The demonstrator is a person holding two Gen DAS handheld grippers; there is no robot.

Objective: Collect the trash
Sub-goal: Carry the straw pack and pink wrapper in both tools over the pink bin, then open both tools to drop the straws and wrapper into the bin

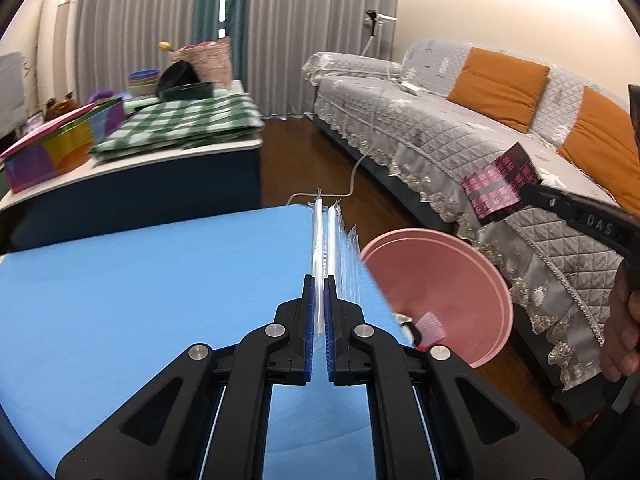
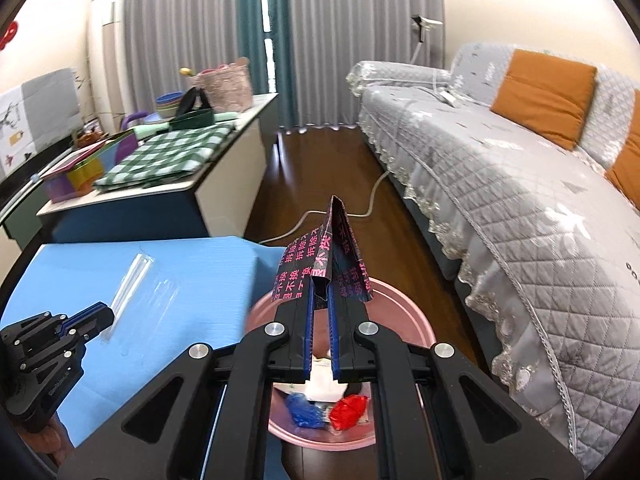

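Note:
My left gripper (image 1: 319, 280) is shut on a bundle of clear-wrapped straws (image 1: 326, 236), held above the right edge of the blue table (image 1: 140, 280). It also shows in the right wrist view (image 2: 102, 314), with the straws (image 2: 132, 280) over the table. My right gripper (image 2: 319, 296) is shut on a folded black wrapper with pink characters (image 2: 324, 264), held above the pink bin (image 2: 416, 320). The wrapper also shows in the left wrist view (image 1: 496, 184). The bin (image 1: 460, 272) holds a blue scrap (image 2: 306, 412), a red scrap (image 2: 348, 412) and white paper.
A grey quilted sofa (image 2: 520, 200) with orange cushions (image 2: 548, 96) runs along the right. A cabinet (image 2: 168, 200) at the back left carries a green checked cloth (image 2: 168, 156), boxes and bowls. A white cable (image 2: 360, 208) lies on the dark wood floor.

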